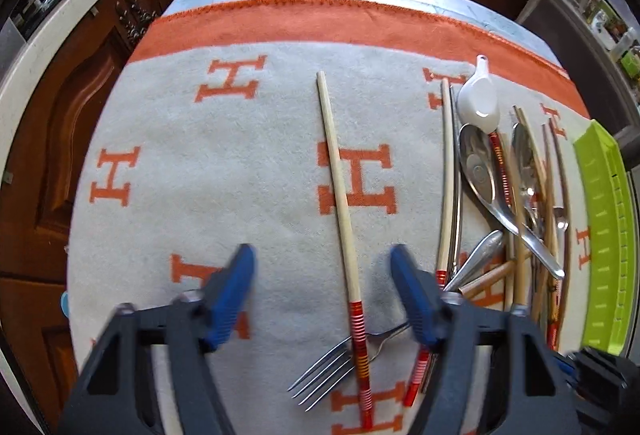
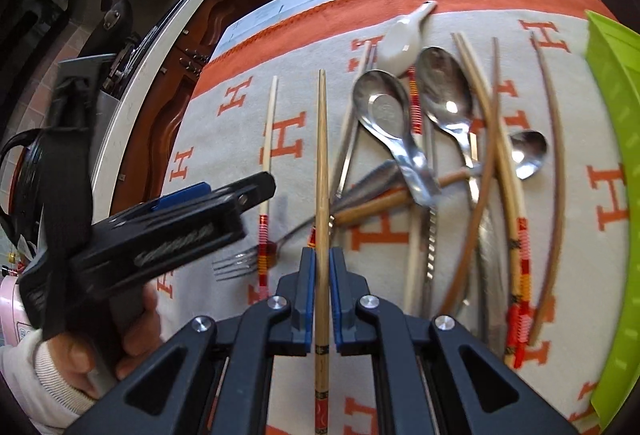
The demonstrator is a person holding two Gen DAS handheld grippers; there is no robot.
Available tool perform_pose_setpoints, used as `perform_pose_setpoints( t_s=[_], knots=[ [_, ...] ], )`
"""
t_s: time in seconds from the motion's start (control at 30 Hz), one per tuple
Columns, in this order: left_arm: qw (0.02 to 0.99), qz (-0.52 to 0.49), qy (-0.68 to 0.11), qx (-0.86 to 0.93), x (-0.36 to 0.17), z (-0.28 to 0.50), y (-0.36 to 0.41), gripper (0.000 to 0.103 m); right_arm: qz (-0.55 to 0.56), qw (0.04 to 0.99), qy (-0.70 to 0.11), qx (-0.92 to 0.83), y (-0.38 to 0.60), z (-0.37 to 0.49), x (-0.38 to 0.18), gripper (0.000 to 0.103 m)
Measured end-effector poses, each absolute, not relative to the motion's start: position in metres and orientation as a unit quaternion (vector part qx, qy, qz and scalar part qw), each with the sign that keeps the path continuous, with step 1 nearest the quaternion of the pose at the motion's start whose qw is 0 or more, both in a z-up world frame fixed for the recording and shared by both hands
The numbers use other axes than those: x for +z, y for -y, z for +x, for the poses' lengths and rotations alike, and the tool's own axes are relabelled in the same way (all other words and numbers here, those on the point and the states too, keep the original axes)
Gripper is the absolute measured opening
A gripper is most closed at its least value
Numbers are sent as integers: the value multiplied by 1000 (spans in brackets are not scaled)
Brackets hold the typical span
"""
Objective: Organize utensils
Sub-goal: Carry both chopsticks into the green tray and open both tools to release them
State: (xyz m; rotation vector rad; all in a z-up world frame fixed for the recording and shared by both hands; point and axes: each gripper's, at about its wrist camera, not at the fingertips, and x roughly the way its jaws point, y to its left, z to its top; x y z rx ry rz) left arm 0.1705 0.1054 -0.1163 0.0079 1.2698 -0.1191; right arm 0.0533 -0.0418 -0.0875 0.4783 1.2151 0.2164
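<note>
Wooden chopstick [image 2: 322, 171] clamped in right claw [image 2: 322, 299]; left claw [image 1: 322, 291] gapes over open cloth [image 1: 168, 203].

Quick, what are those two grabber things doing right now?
Left gripper: fingers open, holding nothing.
Right gripper: fingers closed on a brown chopstick.

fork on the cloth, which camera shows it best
The left wrist view: the fork lies close below the lens, tines sharp, with a pale chopstick across its neck. The right wrist view shows it small, at, partly behind the left hand-held gripper.
</note>
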Motion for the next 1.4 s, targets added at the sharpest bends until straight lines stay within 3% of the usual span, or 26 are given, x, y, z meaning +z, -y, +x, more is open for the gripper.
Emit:
perform_pose_setpoints(
  t_s=[0.13, 0.3, 0.47, 0.77, 1.17, 1.4],
  knots=[
    [826, 21, -561, -49, -115, 162, -93, 4, 235, 790, -559, 91, 59, 37, -82, 6],
    [824, -9, -565, -43, -111, 157, -92, 3, 242, 794, -551, 85, 79, 16, -74, 6],
    [835, -24, -548, -55, -75, 132, -85, 3, 246, 801, -539, 87, 101, -3, -59, 6],
    [824, -58, -545, -145, -18, 82, -4, 4, 254, 812, -520, 79, 157, -32, -33, 7],
    [799, -14, -555, -231, -18, 70, 151, 4, 243, 815, -526, 6, 261, -36, -29, 7],
    [793, 4, -564, -231, -29, 75, 186, 4, 209, 810, -548, -16, 289, -12, -47, 7]
  ],
)
